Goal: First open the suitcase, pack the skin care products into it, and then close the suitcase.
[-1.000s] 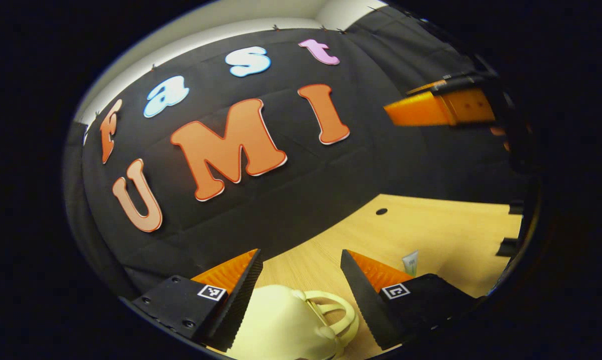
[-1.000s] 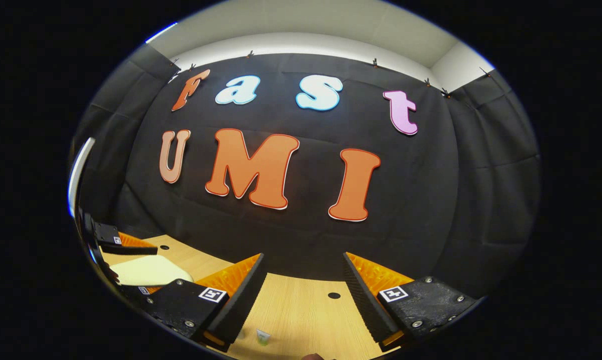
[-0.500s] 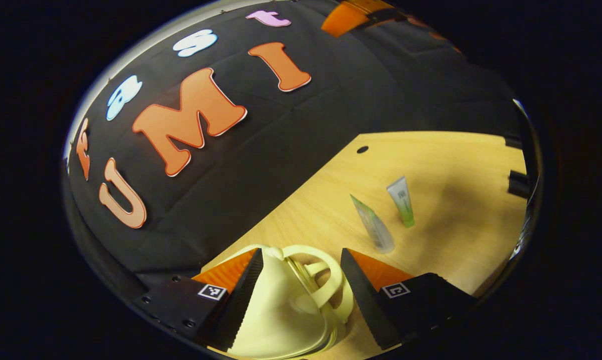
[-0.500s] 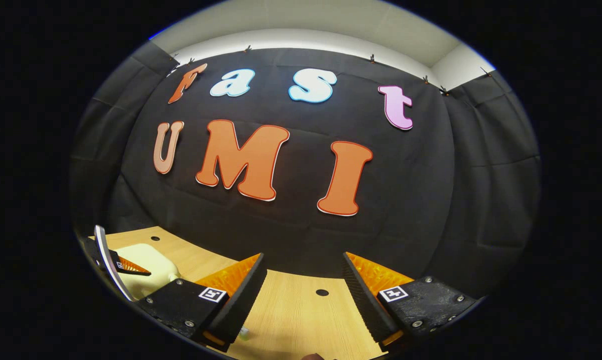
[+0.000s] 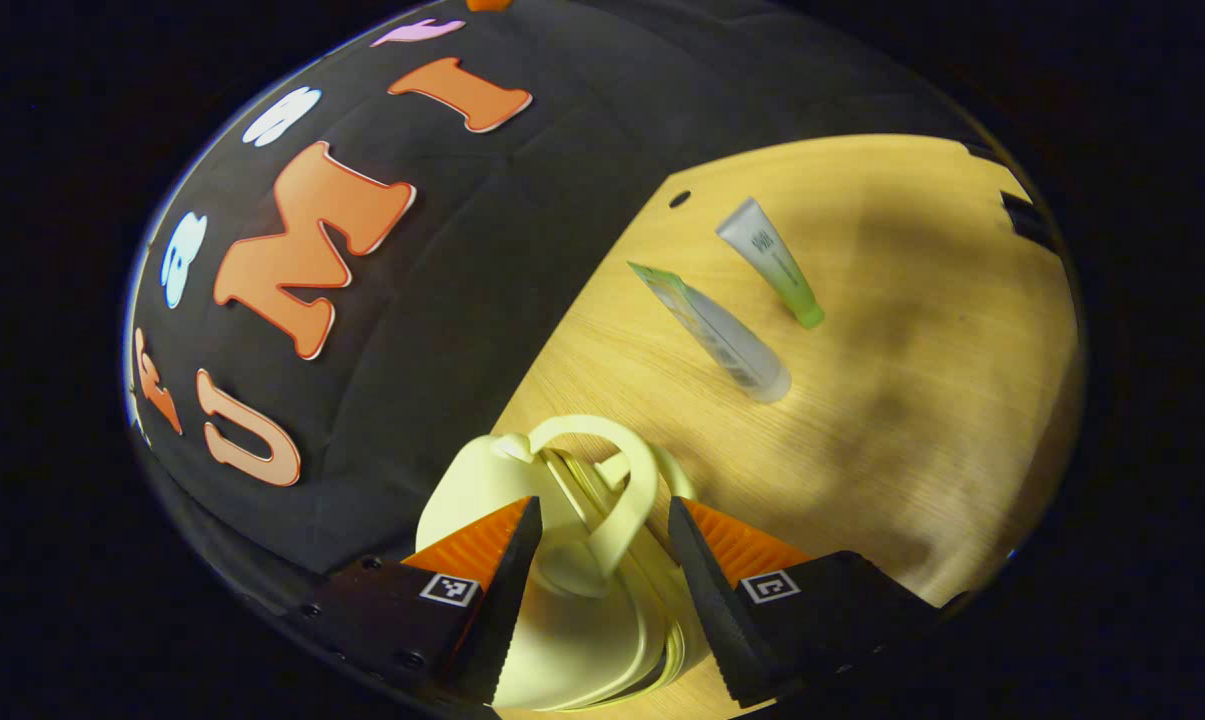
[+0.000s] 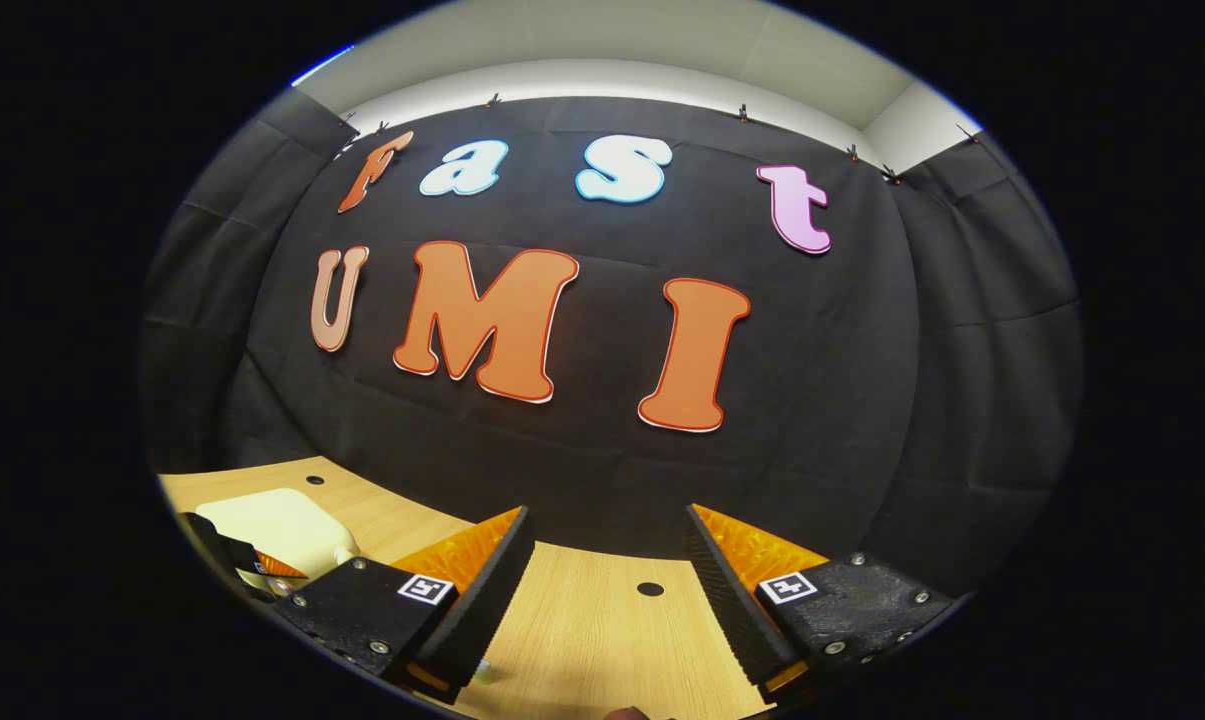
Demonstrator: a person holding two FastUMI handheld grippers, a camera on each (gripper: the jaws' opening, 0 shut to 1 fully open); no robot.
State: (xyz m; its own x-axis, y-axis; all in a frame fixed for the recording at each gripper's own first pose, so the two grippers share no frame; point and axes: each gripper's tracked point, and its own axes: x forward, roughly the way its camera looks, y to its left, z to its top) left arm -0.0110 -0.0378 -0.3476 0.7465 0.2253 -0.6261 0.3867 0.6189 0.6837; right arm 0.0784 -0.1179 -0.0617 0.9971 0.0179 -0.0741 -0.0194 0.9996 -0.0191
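Left gripper view looks down on a wooden table (image 5: 892, 400) with one pale yellow suitcase (image 5: 562, 620) and two tubes. The suitcase lies closed near the table's edge by the black wall, its loop handle (image 5: 602, 500) standing up between the fingers of the left gripper (image 5: 602, 560). That gripper's jaws are spread wide, one finger on either side of the handle, and whether either touches it cannot be told. Farther off lie a clear tube (image 5: 717, 335) and, just beside it, a tube with a green cap (image 5: 770, 260); the two are apart.

Right gripper view shows the right gripper (image 6: 607, 575) spread wide with nothing between its fingers, above bare table (image 6: 602, 640). The suitcase (image 6: 277, 525) sits at the far left there.
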